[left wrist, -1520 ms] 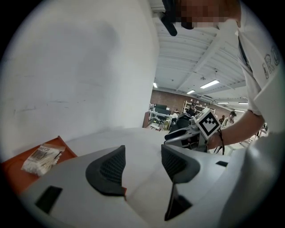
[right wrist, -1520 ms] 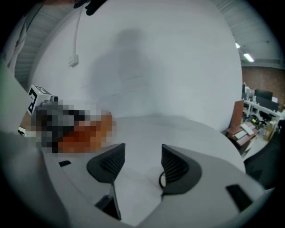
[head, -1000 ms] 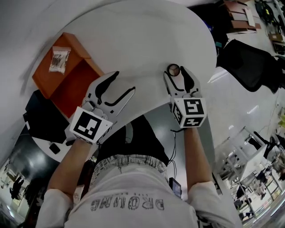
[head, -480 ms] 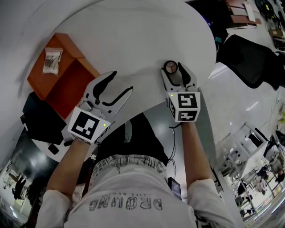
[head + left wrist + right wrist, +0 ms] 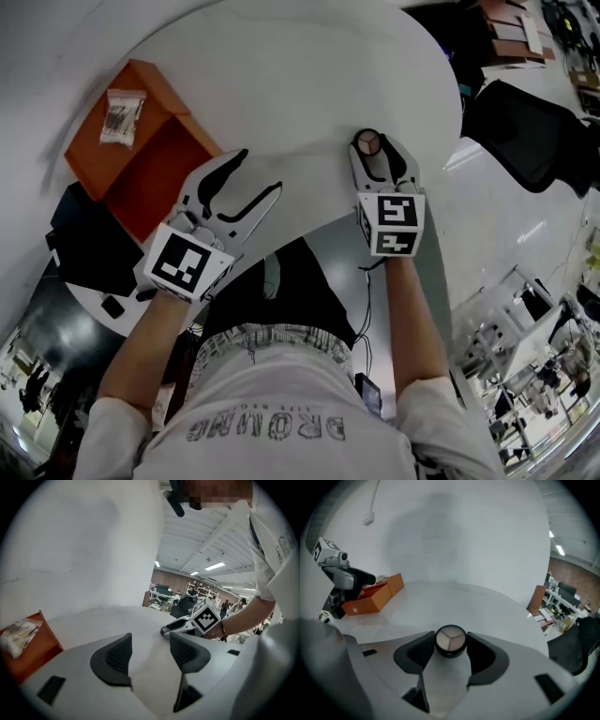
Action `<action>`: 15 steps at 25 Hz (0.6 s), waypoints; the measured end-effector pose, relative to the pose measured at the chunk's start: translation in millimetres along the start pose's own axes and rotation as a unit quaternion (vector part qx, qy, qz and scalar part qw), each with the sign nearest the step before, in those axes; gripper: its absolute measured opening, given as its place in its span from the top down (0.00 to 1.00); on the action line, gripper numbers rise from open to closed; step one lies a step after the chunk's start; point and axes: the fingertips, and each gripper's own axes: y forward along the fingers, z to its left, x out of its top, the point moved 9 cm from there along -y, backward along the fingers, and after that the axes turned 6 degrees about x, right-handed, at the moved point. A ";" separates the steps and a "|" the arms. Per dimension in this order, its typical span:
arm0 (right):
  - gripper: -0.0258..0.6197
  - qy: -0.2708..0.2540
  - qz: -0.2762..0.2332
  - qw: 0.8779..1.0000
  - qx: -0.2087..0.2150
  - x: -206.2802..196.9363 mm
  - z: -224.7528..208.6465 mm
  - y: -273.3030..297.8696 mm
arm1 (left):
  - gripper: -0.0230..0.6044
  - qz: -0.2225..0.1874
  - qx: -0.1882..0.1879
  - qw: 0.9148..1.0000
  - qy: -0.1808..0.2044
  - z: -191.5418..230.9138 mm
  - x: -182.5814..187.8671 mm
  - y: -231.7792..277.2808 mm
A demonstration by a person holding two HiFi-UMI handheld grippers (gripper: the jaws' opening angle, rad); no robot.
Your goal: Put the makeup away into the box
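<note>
On the table [image 5: 281, 94] | right claw [image 5: 450, 643] closing, compact [image 5: 450, 639] between its jaws

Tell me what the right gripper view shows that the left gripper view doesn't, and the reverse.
Only the right gripper view: the round compact between the closing jaws of the right gripper, pads touching its sides. Only the left gripper view: the jaws of the left gripper seen head-on, apart with nothing between them, plus the person's torso. Both: the orange box and the white table.
</note>
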 end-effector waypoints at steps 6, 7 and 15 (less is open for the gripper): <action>0.60 -0.017 -0.014 1.000 0.005 12.4 9.9 -6.5 | 0.54 -0.011 0.020 1.000 -0.009 3.5 -2.9 -24.0; 0.60 -0.023 -0.019 1.000 0.007 14.2 12.6 -6.8 | 0.54 -0.011 0.023 1.000 -0.008 4.8 -2.0 -28.6; 0.60 -0.049 -0.039 0.997 0.036 45.2 63.1 -10.6 | 0.54 -0.039 0.058 0.997 -0.011 20.4 -4.5 -76.2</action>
